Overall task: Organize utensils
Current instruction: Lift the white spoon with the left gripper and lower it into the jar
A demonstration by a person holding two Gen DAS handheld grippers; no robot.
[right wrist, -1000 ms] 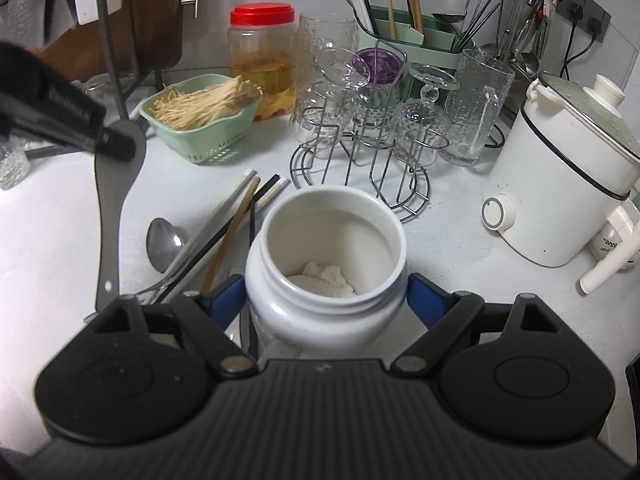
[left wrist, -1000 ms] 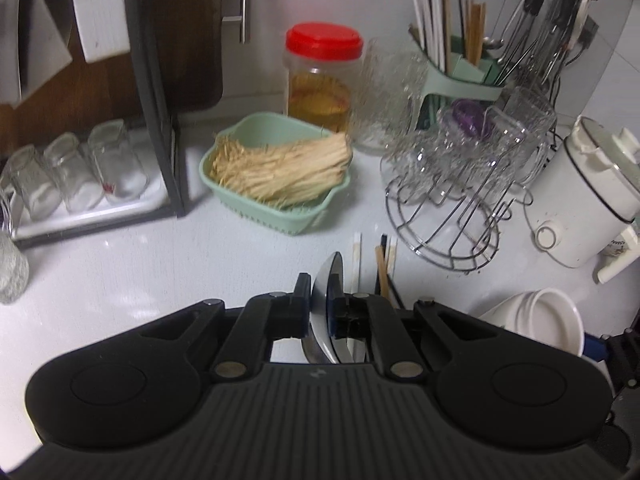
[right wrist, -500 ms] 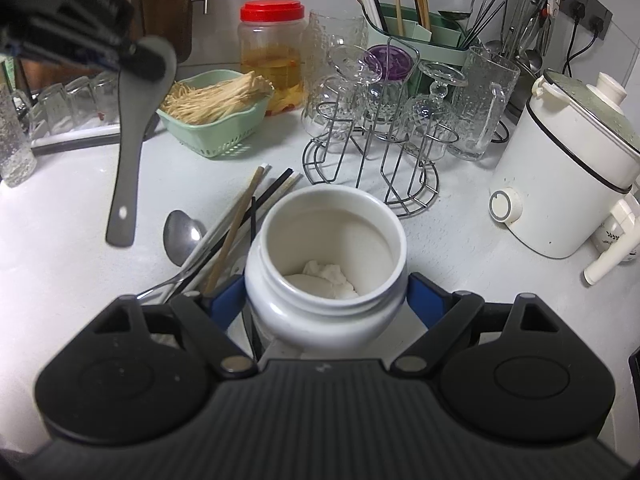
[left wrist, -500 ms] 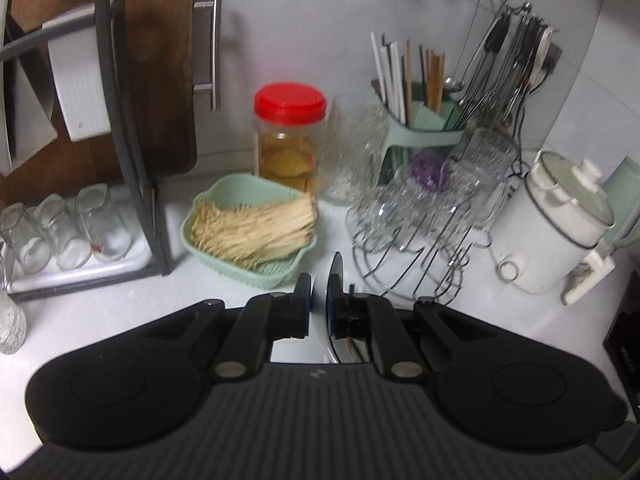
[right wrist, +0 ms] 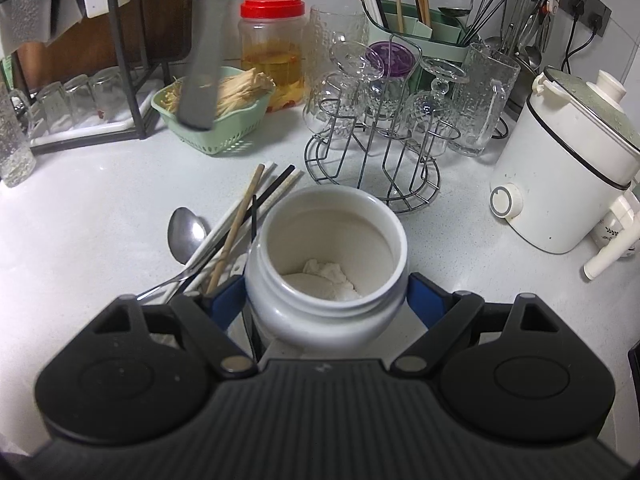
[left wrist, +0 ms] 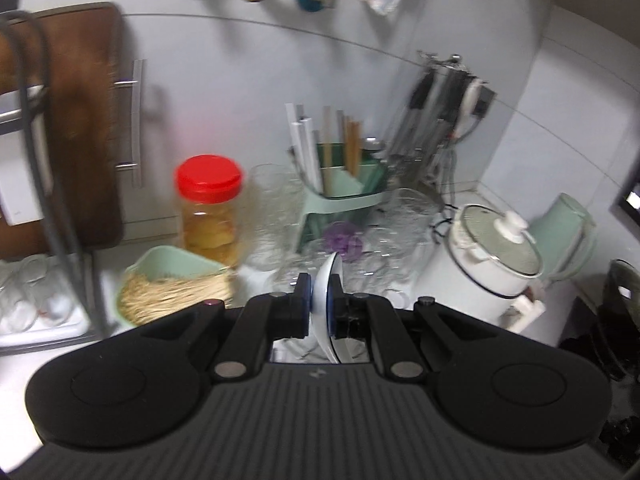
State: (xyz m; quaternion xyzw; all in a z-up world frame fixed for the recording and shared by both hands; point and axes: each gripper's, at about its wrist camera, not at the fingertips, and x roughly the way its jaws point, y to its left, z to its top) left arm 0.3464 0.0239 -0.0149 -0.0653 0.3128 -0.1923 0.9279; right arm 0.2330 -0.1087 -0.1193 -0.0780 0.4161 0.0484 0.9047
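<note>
Since a second ago the left gripper (left wrist: 318,308) has risen and tilted up: its view, which then looked down on the counter, now takes in the wall, and in the right wrist view the grey spoon (right wrist: 204,60) has climbed from beside the chopsticks to the 11 o'clock corner, blurred, hanging handle-down over the green basket (right wrist: 218,136). The left jaws are together, clamped on the spoon's bowl, seen edge-on as a pale blade in the left wrist view. The right gripper (right wrist: 326,300) has not shifted; its blue pads are clamped on the sides of the white jar (right wrist: 326,240), which stands open on the counter (right wrist: 100,208) with a little white lump at the bottom. The basket holds pale dried strands; the red-lidded jar (right wrist: 272,48) at 12 o'clock holds amber liquid; the green utensil holder (right wrist: 416,36) at 1 o'clock carries upright chopsticks. Only the right wrist view shows the loose chopsticks (right wrist: 244,220) and a metal spoon (right wrist: 185,236) lying at 9 o'clock of the white jar.
</note>
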